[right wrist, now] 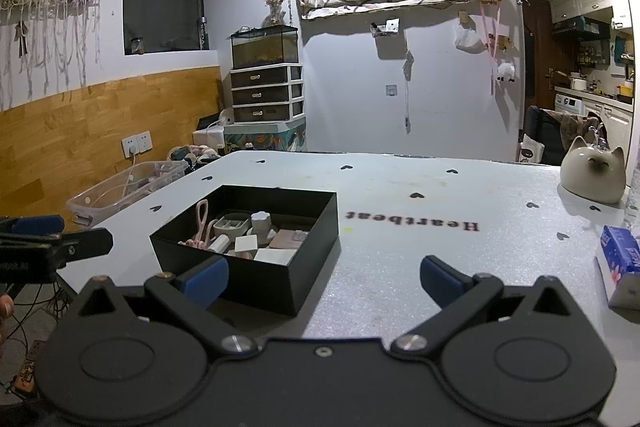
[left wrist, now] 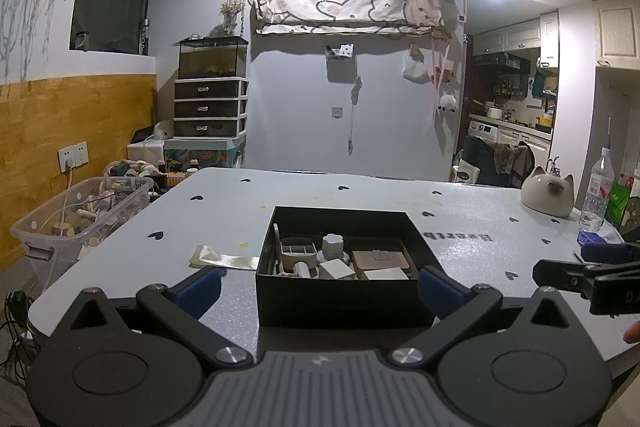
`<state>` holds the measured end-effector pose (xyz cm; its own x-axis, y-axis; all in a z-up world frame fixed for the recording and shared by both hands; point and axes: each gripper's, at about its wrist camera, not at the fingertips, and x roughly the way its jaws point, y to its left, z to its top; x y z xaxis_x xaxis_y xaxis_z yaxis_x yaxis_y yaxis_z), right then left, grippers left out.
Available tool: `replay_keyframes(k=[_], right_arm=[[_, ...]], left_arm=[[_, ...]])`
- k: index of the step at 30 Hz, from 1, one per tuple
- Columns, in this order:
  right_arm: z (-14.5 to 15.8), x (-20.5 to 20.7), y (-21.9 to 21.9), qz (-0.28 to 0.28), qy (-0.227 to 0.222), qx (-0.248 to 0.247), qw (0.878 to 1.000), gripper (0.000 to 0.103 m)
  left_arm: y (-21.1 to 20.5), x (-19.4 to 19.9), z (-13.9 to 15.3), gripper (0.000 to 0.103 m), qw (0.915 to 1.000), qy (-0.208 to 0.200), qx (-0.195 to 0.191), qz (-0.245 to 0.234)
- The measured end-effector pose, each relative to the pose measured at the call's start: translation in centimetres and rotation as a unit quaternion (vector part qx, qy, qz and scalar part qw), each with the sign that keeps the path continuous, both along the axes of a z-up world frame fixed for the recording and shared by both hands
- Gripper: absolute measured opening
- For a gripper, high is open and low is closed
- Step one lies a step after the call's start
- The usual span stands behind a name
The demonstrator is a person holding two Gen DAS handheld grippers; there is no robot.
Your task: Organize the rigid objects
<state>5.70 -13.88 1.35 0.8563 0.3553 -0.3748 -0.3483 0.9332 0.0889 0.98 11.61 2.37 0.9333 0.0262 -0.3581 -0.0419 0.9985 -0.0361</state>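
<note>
While both tools hover low over the near edge of the pale grey heart-printed tabletop [right wrist: 400, 227], neither grasps anything. Left gripper [left wrist: 320, 285]: blue-padded fingers [left wrist: 200, 287] spread wide apart, empty, with the open black rectangular cardboard box [left wrist: 340, 291] sitting between and just beyond the fingertips, so that each pad flanks one near corner of it. Right gripper [right wrist: 322, 281]: fingers likewise spread and empty; the box lies ahead of and partly behind its left finger, bare tabletop between the fingertips, and a blue-and-white tissue packet [right wrist: 620, 267] outside its right finger.

Inside the box lie the rigid pieces to be organised: a grey divided oval tray [left wrist: 298, 251], a grey scalloped-lid jar [left wrist: 333, 245], small white blocks [left wrist: 337, 270], a flat brown square case [left wrist: 380, 259] and pink-handled scissors [right wrist: 201, 223]. Judged from their look, these are light, stiff and smooth-faced, hence somewhat slippery; each would best be pinched across two opposite flat sides, the jar across its body below the lid. The box itself appears light and thin-walled, best taken by one wall.

Both tools are held roughly level, pointing forward across the table side by side, the right tool just visible at the left wrist view's right edge. A cream cat-shaped ceramic ornament [left wrist: 548, 195] stands far beyond the right fingers.
</note>
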Motion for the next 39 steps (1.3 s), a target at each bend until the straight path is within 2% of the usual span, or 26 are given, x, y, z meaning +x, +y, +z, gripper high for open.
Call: replay_keyframes(k=[39], right_arm=[[0.28,-0.44,0.14,-0.001,0.0,0.0,1.0,0.103]], left_arm=[[0.54,-0.39,0.68,0.103,1.0,-0.001,0.001,0.004]])
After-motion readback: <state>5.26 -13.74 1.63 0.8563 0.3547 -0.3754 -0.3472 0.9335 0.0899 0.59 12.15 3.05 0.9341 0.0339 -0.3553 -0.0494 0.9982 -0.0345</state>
